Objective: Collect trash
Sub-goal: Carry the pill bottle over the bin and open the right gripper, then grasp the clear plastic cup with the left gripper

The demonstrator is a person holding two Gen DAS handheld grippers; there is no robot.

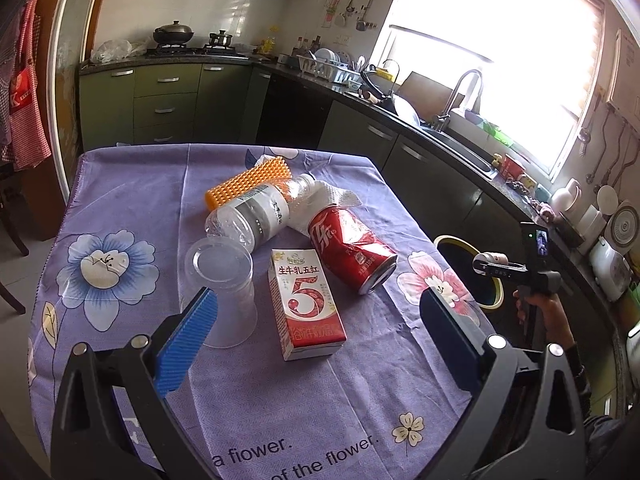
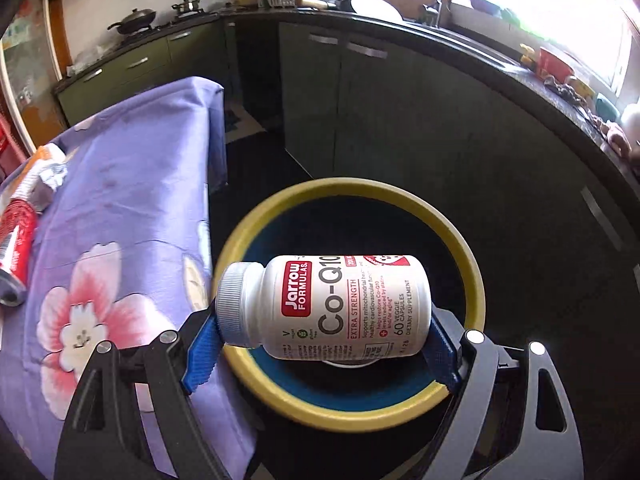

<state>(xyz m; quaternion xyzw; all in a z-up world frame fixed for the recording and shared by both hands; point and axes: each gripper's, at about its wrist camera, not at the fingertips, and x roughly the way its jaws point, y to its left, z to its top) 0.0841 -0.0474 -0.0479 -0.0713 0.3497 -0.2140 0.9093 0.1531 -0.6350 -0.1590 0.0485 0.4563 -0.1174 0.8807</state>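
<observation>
My right gripper [image 2: 322, 320] is shut on a white pill bottle [image 2: 340, 304], held end to end between the blue pads. It hangs right above a yellow-rimmed bin [image 2: 352, 186] beside the table. In the left wrist view, the same bottle [image 1: 490, 259] is over the bin [image 1: 494, 300]. My left gripper [image 1: 318, 300] stands open over the purple flowered tablecloth [image 1: 132, 200], nothing between its pads. Ahead of it lie a red milk carton [image 1: 308, 304], a dented red can [image 1: 352, 248], a clear plastic bottle [image 1: 248, 216] and an upturned clear cup [image 1: 224, 280].
An orange spiky roller [image 1: 248, 178] and crumpled white tissue [image 1: 336, 196] lie behind the bottle. Dark green kitchen cabinets [image 1: 168, 100] and a counter with a sink [image 1: 460, 136] run along the back and right. A person's hand [image 1: 548, 316] holds the right gripper's handle.
</observation>
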